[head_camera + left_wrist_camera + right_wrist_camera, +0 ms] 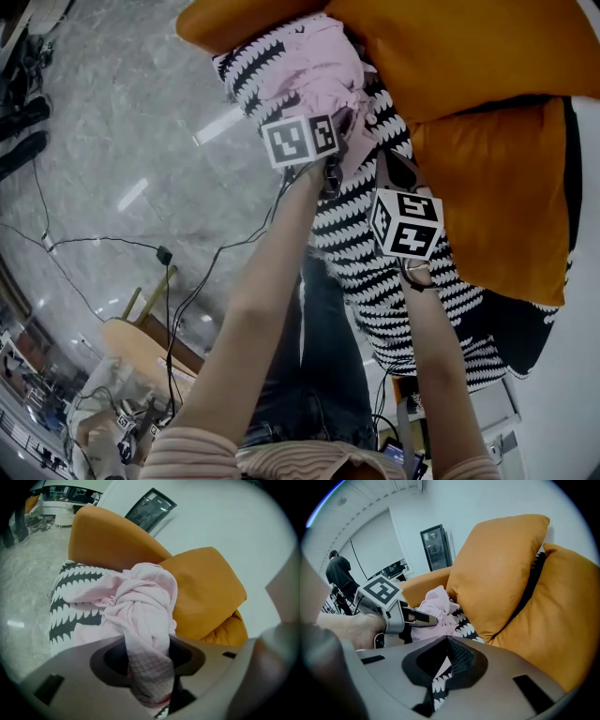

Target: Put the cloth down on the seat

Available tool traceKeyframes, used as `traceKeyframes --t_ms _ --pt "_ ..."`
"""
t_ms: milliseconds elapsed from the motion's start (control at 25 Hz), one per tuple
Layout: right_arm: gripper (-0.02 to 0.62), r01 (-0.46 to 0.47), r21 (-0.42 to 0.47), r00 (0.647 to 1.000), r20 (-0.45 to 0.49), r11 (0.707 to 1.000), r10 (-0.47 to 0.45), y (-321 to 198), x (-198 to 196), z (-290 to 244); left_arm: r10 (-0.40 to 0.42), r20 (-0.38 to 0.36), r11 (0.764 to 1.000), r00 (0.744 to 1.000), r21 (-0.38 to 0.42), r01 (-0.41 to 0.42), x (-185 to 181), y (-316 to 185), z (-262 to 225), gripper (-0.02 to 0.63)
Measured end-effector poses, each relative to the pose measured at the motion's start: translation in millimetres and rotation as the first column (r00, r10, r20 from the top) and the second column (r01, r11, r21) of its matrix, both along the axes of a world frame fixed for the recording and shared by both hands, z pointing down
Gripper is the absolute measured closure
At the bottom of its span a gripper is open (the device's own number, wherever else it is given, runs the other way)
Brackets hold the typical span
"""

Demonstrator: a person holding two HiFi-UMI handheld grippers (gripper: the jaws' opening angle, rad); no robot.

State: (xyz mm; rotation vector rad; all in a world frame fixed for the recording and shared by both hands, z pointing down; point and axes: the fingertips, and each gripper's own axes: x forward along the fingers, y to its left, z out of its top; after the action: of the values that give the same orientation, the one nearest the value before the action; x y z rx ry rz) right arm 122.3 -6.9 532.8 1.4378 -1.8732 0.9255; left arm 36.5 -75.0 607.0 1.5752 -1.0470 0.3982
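A crumpled pink cloth (314,66) lies on the seat's black-and-white zigzag cover (375,272), against the orange cushions. In the left gripper view the cloth (140,602) bunches just ahead, and one strand of it runs back between the jaws of my left gripper (150,686). Dark gaps show on both sides of the strand, so the jaws stand open around it. In the head view the left gripper (339,120) reaches into the cloth's near edge. My right gripper (396,173) hovers over the cover to its right, slightly open (443,677) with nothing between its pads.
Orange cushions (497,169) and an orange backrest (112,536) crowd the seat's far side. Black cables (169,253) trail over the marble floor on the left, near a wooden stool (141,337). A person (340,573) stands far off in the room.
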Motion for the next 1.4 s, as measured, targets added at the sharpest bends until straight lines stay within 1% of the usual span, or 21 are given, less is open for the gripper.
traceKeyframes --t_ms 360,560,800,1120,1400 --pt "0.588 -0.007 0.013 1.000 -0.008 1.000 0.007 10 9 -3 -0.013 0.039 1.000 0.999 -0.007 0.014 3 10 1 0.363" --pt "0.588 -0.011 0.025 1.000 -0.010 1.000 0.012 15 8 -4 -0.016 0.037 1.000 0.999 -0.002 0.016 -2 18 0 0.353" --pt "0.588 -0.007 0.034 1.000 -0.015 0.999 0.008 19 5 -19 -0.030 0.017 0.999 0.999 0.018 0.030 -8 25 -16 0.347" --pt "0.588 -0.005 0.051 1.000 -0.020 0.999 0.006 21 -7 -33 -0.053 -0.007 0.998 0.999 0.046 0.053 -27 28 -37 0.347" --pt "0.588 -0.002 0.072 1.000 -0.026 0.997 0.004 16 -16 -52 -0.056 -0.026 0.995 0.998 0.081 0.058 -43 23 -63 0.347"
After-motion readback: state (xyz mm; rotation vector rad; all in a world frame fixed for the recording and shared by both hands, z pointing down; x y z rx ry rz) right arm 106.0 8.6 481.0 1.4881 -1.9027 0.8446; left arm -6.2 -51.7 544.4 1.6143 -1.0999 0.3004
